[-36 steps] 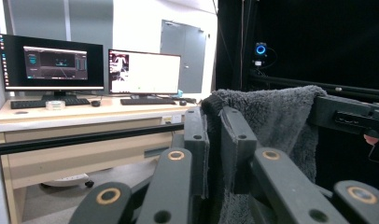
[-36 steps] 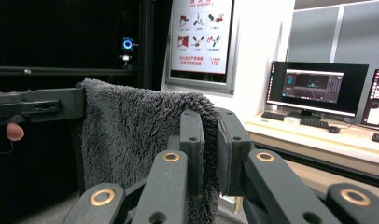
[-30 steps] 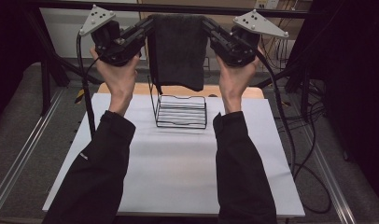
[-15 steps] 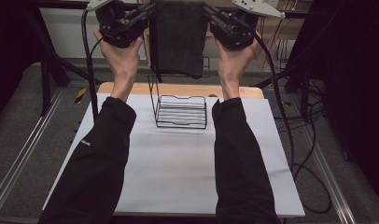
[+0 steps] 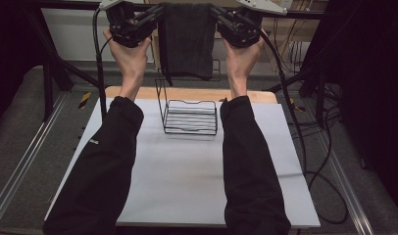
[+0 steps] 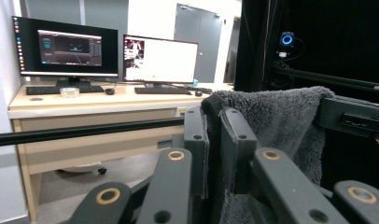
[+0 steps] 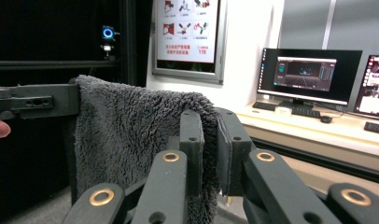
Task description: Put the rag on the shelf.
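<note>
A dark grey towel hangs spread between my two grippers, high above a black wire rack on the white table. My left gripper is shut on the towel's upper left corner, and my right gripper is shut on its upper right corner. In the left gripper view the jaws pinch the fluffy towel edge, with the other gripper at its far corner. The right gripper view shows the same: jaws clamped on the towel, the other gripper beyond. The towel's lower edge hangs just above the rack's tall wire back.
A wooden board edge runs behind the table. Cables trail down the right side. A desk with monitors stands beyond a black frame bar. Dark stands flank the table.
Both hands have carried the towel farther from me, up the picture, staying level with each other. The towel's lower edge now sits higher in the picture, near the top of the rack's back.
</note>
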### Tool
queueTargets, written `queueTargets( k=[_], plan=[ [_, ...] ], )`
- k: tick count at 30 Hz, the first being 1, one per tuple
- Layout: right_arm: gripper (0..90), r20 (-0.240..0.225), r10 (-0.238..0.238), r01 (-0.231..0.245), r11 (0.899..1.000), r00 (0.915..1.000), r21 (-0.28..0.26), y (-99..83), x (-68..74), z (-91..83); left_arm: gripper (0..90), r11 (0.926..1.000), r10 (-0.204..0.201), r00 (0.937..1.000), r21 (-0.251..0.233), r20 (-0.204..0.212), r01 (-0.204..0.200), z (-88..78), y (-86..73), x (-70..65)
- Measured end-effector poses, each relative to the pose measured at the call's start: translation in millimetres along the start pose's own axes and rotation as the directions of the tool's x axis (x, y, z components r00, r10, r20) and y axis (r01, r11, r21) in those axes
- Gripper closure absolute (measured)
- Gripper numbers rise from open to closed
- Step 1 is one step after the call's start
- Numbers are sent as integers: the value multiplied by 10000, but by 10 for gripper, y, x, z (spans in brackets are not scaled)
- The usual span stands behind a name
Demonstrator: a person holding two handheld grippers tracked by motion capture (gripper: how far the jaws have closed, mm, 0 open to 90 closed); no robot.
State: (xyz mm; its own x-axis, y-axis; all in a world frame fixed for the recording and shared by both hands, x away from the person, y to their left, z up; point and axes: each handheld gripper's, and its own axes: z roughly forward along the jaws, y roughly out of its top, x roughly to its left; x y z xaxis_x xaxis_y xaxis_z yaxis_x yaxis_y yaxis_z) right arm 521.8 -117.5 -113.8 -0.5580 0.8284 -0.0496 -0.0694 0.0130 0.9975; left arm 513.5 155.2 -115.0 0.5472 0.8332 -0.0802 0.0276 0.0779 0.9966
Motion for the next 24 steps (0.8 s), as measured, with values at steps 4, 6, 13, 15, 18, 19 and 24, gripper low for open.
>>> queueTargets(
  k=[4, 6, 13, 15, 18, 19, 24],
  plan=[
    [824, 2, -124, 124, 9999, 9999, 82, -68, -43, 4, 813, 9999, 98, 9998, 83, 149, -99, 31, -85, 13],
    [823, -38, -161, 161, 9998, 9999, 130, -113, -53, -10, 813, 9998, 113, 9998, 145, 188, -116, 34, -135, 14],
    [821, -213, -401, 414, 9971, 9990, 646, -295, -37, -66, 813, 9983, 264, 9992, 504, 285, -278, 7, -326, 37],
    [820, -273, -441, 462, 9959, 9987, 781, -346, -20, -85, 813, 9980, 232, 9991, 586, 365, -253, -13, -382, 52],
    [819, -369, -423, 453, 9954, 9984, 849, -407, -3, -118, 812, 9972, 325, 9982, 651, 513, -358, -50, -447, 62],
    [818, -384, -415, 447, 9953, 9984, 863, -423, 2, -128, 812, 9970, 359, 9979, 669, 544, -395, -62, -466, 60],
    [817, -470, -575, 616, 9940, 9972, 907, -456, 30, -172, 812, 9960, 506, 9963, 701, 691, -554, -110, -529, 56]
  ],
)
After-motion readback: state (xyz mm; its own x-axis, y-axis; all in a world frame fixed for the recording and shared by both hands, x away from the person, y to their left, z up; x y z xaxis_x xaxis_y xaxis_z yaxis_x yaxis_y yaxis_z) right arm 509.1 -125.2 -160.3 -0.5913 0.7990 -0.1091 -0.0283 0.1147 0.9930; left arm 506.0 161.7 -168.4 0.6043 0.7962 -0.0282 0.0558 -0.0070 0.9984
